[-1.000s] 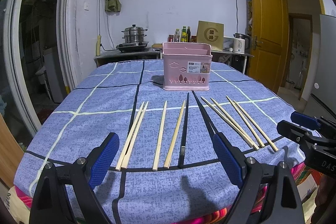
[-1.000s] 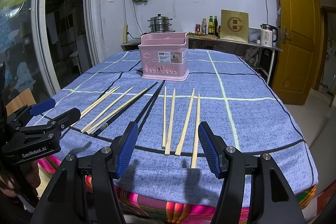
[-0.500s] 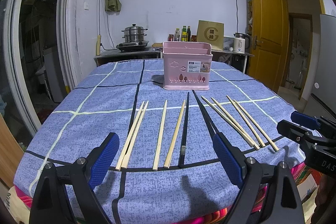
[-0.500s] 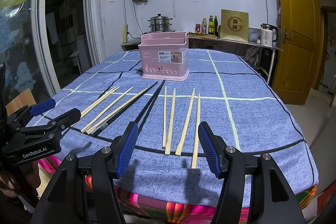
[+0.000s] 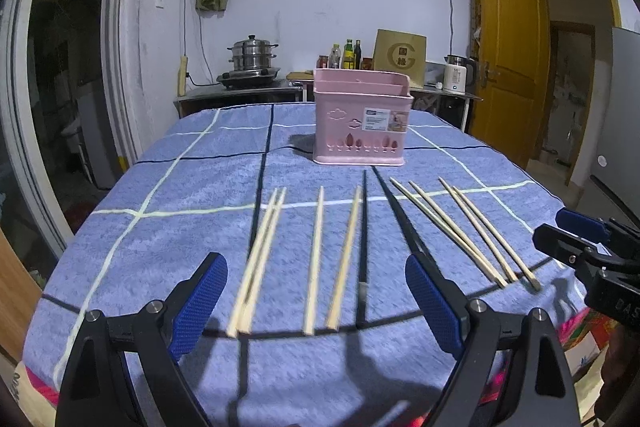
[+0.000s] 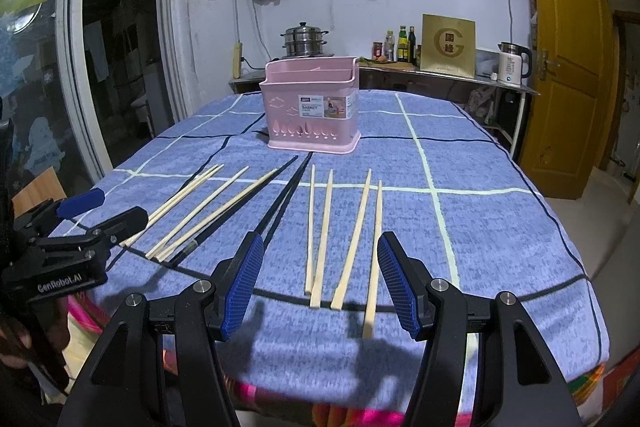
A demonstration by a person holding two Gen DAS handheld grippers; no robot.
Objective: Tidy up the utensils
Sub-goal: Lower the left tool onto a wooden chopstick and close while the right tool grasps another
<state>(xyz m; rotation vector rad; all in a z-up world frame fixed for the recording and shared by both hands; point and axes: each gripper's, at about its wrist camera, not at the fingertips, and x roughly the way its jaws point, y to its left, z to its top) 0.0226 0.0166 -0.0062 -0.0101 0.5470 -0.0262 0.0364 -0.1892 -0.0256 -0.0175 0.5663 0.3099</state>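
Note:
A pink utensil basket (image 5: 362, 121) stands upright at the table's middle back; it also shows in the right wrist view (image 6: 312, 111). Several pale wooden chopsticks (image 5: 316, 259) and a black pair (image 5: 363, 243) lie side by side in front of it, also in the right wrist view (image 6: 324, 235). My left gripper (image 5: 316, 303) is open and empty above the near table edge, over the left chopsticks. My right gripper (image 6: 320, 287) is open and empty over the right wooden chopsticks. Each gripper shows at the side of the other's view (image 5: 588, 243) (image 6: 80, 219).
The table has a blue checked cloth (image 5: 200, 187). Behind it a counter holds a steel steamer pot (image 5: 252, 57), bottles (image 5: 348, 55), a brown box (image 5: 400, 57) and a kettle (image 5: 456, 73). A yellow door (image 5: 508, 47) is at the right.
My left gripper has moved slightly; the chopsticks near it look blurred. The right gripper and all objects on the table stay as they were.

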